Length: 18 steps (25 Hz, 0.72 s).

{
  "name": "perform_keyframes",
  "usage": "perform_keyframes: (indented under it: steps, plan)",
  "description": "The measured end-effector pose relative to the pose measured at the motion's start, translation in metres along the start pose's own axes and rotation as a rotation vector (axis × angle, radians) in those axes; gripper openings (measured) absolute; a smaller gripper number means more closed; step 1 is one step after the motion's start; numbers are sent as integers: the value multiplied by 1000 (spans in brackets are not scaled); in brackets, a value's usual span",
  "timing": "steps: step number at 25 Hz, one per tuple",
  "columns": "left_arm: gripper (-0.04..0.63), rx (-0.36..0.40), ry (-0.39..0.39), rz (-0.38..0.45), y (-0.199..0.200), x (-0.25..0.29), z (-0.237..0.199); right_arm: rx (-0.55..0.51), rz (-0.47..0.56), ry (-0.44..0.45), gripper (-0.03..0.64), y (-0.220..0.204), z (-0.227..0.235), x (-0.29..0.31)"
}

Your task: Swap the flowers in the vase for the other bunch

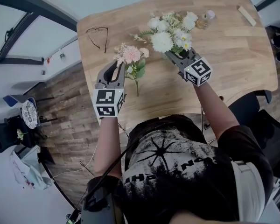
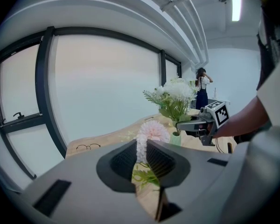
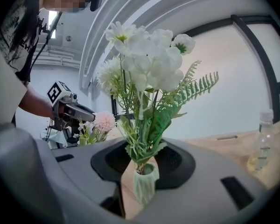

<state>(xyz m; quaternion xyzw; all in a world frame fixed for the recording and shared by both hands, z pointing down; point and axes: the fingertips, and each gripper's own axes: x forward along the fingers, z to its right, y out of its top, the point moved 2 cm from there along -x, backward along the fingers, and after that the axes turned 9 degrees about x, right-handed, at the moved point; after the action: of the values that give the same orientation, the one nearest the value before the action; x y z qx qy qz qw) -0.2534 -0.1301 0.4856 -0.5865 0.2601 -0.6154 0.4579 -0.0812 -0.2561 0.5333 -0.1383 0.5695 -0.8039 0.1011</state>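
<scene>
Grippers share the head view. The left gripper (image 1: pixel 115 69) sits at the 7 o'clock edge of the pale wooden table (image 1: pixel 233 64). Its jaws are narrow, pinched on the pink bunch (image 1: pixel 130 56), whose fluffy heads and green stem hang over the grain. The right gripper (image 1: pixel 173 55) sits at 5 o'clock of the white bunch (image 1: pixel 170 31). Thin wire glasses (image 1: pixel 98 35) lie at 10 o'clock of the pink flowers, and a clear bottle (image 1: pixel 206 17) at 2 o'clock of the white ones.

Left gripper view: ribbed dark pads clamp the pink bunch's stalk, with a round frilly bloom just above them. At 1 o'clock the white bunch stands upright in a small pale green vase (image 2: pixel 175 138).

Right gripper view: the jaws stand moderately apart with the leafy stems and the vase's mouth between them, a gap showing at each pad. Feathery fern fronds spread toward 2 o'clock.
</scene>
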Motion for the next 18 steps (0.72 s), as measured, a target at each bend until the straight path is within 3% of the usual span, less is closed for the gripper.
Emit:
perform_keyframes:
  steps: [18]
  plan:
    - [72, 0, -3, -14, -3, 4, 3, -67, -20, -58, 164, -13, 7, -5]
